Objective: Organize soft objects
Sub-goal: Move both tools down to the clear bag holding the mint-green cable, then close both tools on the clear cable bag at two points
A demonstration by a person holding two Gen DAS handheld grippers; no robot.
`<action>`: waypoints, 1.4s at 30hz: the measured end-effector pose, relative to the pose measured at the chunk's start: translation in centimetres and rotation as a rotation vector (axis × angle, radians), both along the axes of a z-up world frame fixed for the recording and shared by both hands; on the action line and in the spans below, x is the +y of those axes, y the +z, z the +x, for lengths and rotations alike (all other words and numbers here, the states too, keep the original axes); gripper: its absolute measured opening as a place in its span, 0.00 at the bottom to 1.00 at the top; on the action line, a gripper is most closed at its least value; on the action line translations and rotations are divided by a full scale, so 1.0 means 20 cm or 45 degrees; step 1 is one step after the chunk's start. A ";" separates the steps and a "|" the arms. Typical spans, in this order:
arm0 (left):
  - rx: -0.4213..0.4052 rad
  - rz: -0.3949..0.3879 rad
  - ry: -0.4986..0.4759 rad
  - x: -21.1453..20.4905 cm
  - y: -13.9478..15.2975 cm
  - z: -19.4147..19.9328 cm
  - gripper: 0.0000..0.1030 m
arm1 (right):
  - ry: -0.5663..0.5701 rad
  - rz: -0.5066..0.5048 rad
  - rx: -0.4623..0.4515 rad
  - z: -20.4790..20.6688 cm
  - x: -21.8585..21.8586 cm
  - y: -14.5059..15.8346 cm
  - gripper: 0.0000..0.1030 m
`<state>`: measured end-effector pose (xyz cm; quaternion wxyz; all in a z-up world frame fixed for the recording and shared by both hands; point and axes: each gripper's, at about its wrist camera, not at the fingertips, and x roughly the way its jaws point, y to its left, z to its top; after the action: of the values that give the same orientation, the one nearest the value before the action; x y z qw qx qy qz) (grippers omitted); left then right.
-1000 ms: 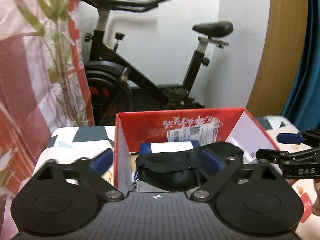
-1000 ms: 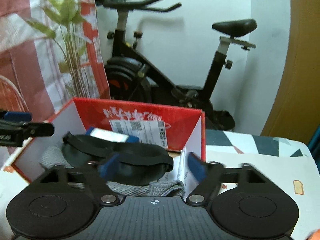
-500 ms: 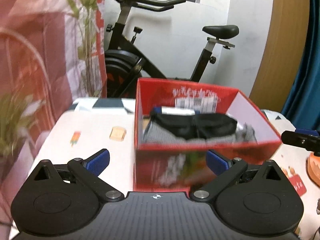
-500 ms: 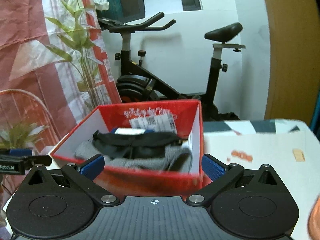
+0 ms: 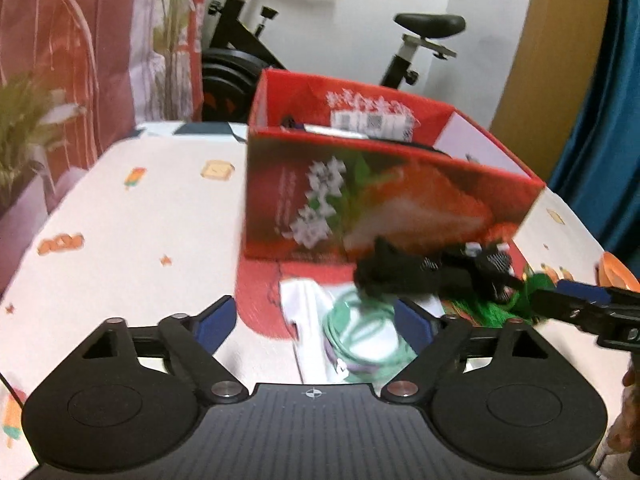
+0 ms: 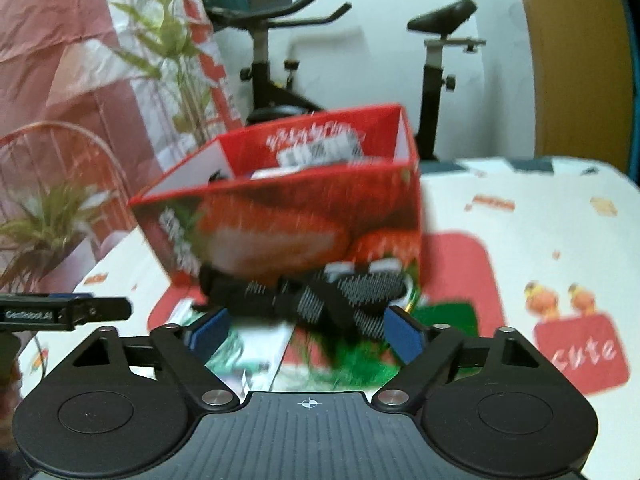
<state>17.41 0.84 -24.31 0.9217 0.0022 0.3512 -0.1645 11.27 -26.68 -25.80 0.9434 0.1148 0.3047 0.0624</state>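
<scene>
While both grippers hang over the near side of the red box [image 5: 384, 204], neither holds anything. The left gripper [image 5: 316, 322] stands apart, its jaws having just been closing a little, with only a white sheet with a green coil [image 5: 360, 332] printed or lying on it, too blurred to tell which, showing between them. The right gripper [image 6: 306, 330] also stands apart, jaws just closing somewhat; the black strap [image 6: 320, 296] lies just ahead of its fingertips, not pinched.

Location: strap lies on the tablecloth [image 5: 132, 216] against the foot of the box's near wall, partly over a green tuft [image 6: 440, 320]. Dark items already sit inside the box, barely seen over its rim.

Handling judgement: strap looks light, limp woven webbing with a speckled grey section; it should fold and dangle when lifted, no fragility. Surface looks grippy rather than slick. Best hold is likely the thick crossing near its middle, where layers bunch; grabbing an end would leave a long tail to snag the box rim. The green tuft could come up with it.
</scene>
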 end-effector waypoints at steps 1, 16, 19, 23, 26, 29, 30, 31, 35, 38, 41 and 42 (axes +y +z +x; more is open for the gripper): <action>0.007 -0.004 -0.012 0.00 -0.02 -0.01 0.72 | 0.010 0.003 0.018 0.00 0.01 -0.02 0.68; 0.179 -0.138 -0.055 0.05 -0.20 0.07 0.51 | 0.167 0.072 0.144 0.18 0.18 -0.16 0.53; 0.197 -0.162 -0.072 0.05 -0.21 0.10 0.51 | 0.167 0.087 0.161 0.24 0.19 -0.19 0.53; 0.220 -0.179 -0.094 0.04 -0.23 0.13 0.51 | 0.169 0.090 0.188 0.30 0.21 -0.22 0.53; 0.234 -0.182 -0.102 0.04 -0.25 0.15 0.51 | 0.164 0.093 0.207 0.31 0.21 -0.24 0.53; 0.256 -0.185 -0.104 0.04 -0.28 0.16 0.51 | 0.169 0.088 0.193 0.31 0.22 -0.25 0.53; 0.264 -0.185 -0.104 0.04 -0.29 0.17 0.51 | 0.169 0.087 0.191 0.30 0.21 -0.25 0.53; 0.260 -0.186 -0.107 0.04 -0.30 0.17 0.51 | 0.171 0.083 0.189 0.30 0.22 -0.25 0.52; 0.262 -0.187 -0.126 0.02 -0.30 0.18 0.55 | 0.175 0.067 0.183 0.30 0.22 -0.24 0.51; 0.268 -0.206 -0.134 0.01 -0.31 0.19 0.55 | 0.172 0.068 0.181 0.30 0.22 -0.25 0.46; 0.274 -0.234 -0.134 0.00 -0.31 0.19 0.55 | 0.170 0.080 0.180 0.29 0.21 -0.25 0.43; 0.280 -0.254 -0.135 0.01 -0.31 0.19 0.54 | 0.173 0.085 0.180 0.29 0.21 -0.25 0.42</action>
<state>21.27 0.94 -30.61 0.8634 -0.0887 0.4315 -0.2461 17.11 -22.43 -30.81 0.9088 0.1291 0.3754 0.1281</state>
